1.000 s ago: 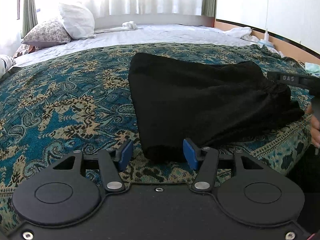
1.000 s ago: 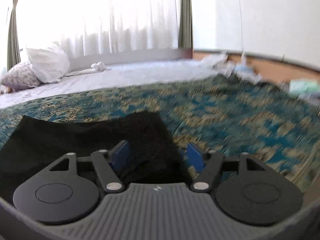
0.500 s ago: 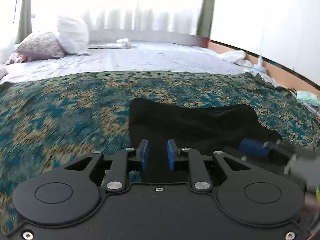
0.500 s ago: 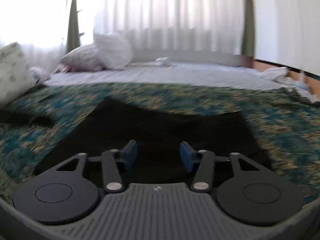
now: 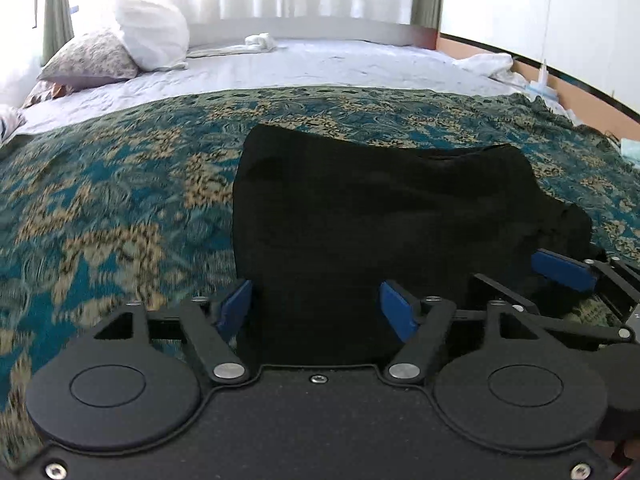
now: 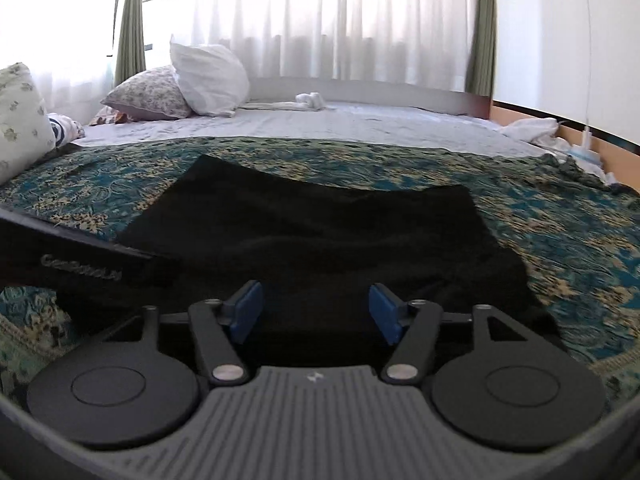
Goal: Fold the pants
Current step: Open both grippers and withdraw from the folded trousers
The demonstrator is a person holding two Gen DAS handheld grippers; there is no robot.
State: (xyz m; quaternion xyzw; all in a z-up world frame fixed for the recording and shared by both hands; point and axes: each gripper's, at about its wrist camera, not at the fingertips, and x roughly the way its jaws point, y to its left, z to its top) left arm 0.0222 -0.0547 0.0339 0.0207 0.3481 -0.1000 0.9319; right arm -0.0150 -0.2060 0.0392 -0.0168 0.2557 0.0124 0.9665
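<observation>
Left wrist view: your left hand-held gripper [image 5: 316, 307] stands open, empty, over the near edge of the pants [image 5: 380, 216] folded on the bed [image 5: 100, 200]. Right hand-held gripper [image 6: 316, 307] likewise open. Next fold requires gripping that edge.

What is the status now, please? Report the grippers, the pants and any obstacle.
Left gripper open, right gripper open, both empty. Black pants folded on the patterned bedspread. Nothing in the way.
</observation>
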